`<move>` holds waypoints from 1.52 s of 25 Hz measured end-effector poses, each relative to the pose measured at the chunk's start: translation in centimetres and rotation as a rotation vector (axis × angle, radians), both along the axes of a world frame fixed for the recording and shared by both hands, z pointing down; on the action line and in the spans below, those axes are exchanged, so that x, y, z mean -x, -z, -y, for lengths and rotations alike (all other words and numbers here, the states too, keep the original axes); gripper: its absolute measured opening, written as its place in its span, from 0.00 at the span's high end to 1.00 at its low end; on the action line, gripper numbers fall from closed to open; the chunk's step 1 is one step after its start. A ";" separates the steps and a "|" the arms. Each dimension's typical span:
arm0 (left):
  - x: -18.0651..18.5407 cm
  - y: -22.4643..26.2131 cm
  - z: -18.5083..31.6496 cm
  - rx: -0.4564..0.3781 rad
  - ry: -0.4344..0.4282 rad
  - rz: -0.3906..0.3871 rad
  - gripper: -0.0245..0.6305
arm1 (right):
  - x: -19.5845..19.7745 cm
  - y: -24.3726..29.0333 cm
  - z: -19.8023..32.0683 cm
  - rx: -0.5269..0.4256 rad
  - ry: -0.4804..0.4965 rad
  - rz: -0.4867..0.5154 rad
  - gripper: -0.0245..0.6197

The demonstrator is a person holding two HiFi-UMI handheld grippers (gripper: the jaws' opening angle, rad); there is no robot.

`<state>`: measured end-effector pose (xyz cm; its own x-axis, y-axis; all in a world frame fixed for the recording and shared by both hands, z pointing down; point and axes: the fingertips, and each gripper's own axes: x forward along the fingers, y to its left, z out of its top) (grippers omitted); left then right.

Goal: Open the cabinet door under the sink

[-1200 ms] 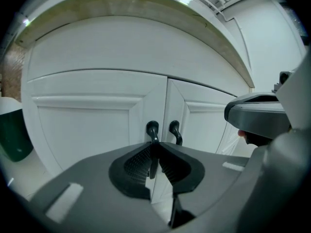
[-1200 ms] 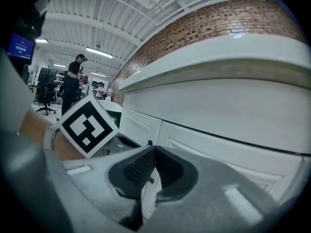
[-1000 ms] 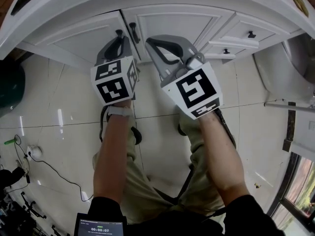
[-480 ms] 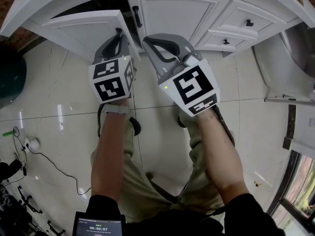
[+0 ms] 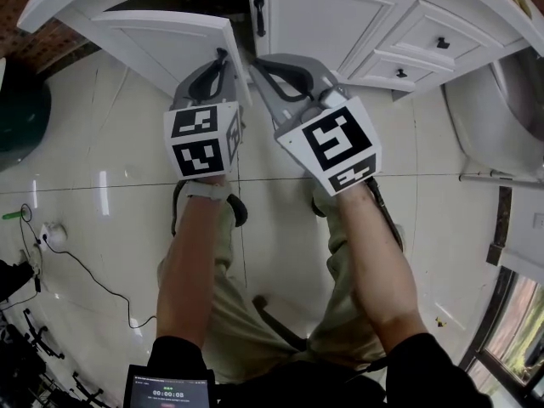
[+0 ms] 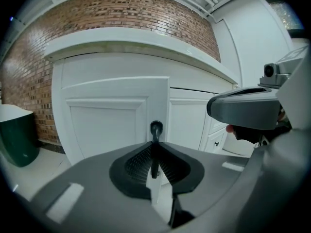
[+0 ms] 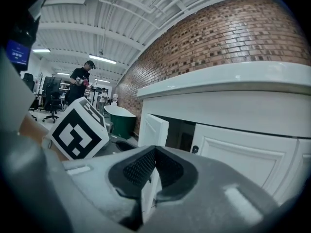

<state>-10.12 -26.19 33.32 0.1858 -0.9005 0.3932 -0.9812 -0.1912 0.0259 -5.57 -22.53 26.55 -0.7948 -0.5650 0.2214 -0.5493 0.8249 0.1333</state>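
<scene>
The left cabinet door (image 5: 170, 36) under the white counter stands swung out, with a dark opening behind it. Its black handle (image 5: 223, 58) sits between the jaws of my left gripper (image 5: 223, 65), which is shut on it. In the left gripper view the handle (image 6: 156, 130) rises from the left gripper (image 6: 155, 154), with the door panel (image 6: 107, 120) behind it. My right gripper (image 5: 257, 65) hangs just to the right, shut and empty. In its own view the right gripper (image 7: 153, 166) faces the open door's edge (image 7: 153, 130). The right door (image 5: 319, 15) stays closed.
Two small drawers (image 5: 425, 45) lie right of the closed door. A dark green tub (image 5: 17, 138) stands on the left, a white fixture (image 5: 493, 117) on the right. A cable (image 5: 76, 279) trails over the tiled floor. A person (image 7: 80, 84) stands far off.
The left door has swung from closed to well open, with my left gripper shut on its handle and drawn back. The right gripper has kept its place beside it.
</scene>
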 end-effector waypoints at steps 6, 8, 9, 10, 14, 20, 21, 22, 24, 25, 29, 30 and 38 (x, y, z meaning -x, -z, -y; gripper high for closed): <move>0.4 0.0 -1.3 0.001 -0.014 0.002 0.88 | 1.2 -0.5 -1.3 -0.007 0.018 -0.023 0.97; 0.6 0.0 -1.8 0.000 -0.017 0.002 0.88 | 1.5 -0.6 -1.7 -0.009 0.022 -0.025 0.97; 0.8 0.0 -2.1 -0.001 -0.018 0.003 0.88 | 1.7 -0.7 -2.0 -0.011 0.026 -0.028 0.97; 1.0 0.1 -2.3 -0.002 -0.019 0.004 0.88 | 1.9 -0.7 -2.2 -0.014 0.030 -0.032 0.98; 1.5 0.1 -3.4 -0.008 -0.020 0.006 0.88 | 2.4 -0.8 -3.1 -0.017 0.043 -0.038 0.97; 2.2 -0.1 -4.7 -0.014 -0.022 0.004 0.88 | 3.3 -1.1 -4.1 -0.015 0.053 -0.031 0.97; 2.3 -0.1 -4.9 -0.013 -0.024 0.004 0.88 | 3.5 -1.2 -4.3 -0.013 0.056 -0.032 0.98; 2.4 -0.1 -5.1 -0.013 -0.026 0.004 0.88 | 3.7 -1.3 -4.4 -0.012 0.058 -0.034 0.97; 2.7 -0.1 -5.5 -0.013 -0.031 0.006 0.88 | 4.1 -1.4 -4.6 -0.013 0.062 -0.039 0.97; 2.8 0.0 -5.6 -0.013 -0.034 0.007 0.88 | 4.2 -1.4 -4.6 -0.014 0.063 -0.040 0.97; 3.2 -0.1 -6.4 -0.013 -0.050 0.008 0.88 | 4.6 -1.5 -4.5 -0.012 0.061 -0.043 0.97; 3.3 -0.1 -6.5 -0.013 -0.053 0.009 0.88 | 4.7 -1.6 -4.5 -0.010 0.060 -0.045 0.97; 4.4 -0.1 -8.0 -0.012 -0.069 0.009 0.88 | 6.5 -2.5 -4.7 0.003 0.067 -0.061 0.97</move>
<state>-14.55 -18.22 33.38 0.2443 -0.8903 0.3842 -0.9658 -0.2590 0.0140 -12.11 -17.83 29.07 -0.8157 -0.5104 0.2723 -0.4840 0.8599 0.1620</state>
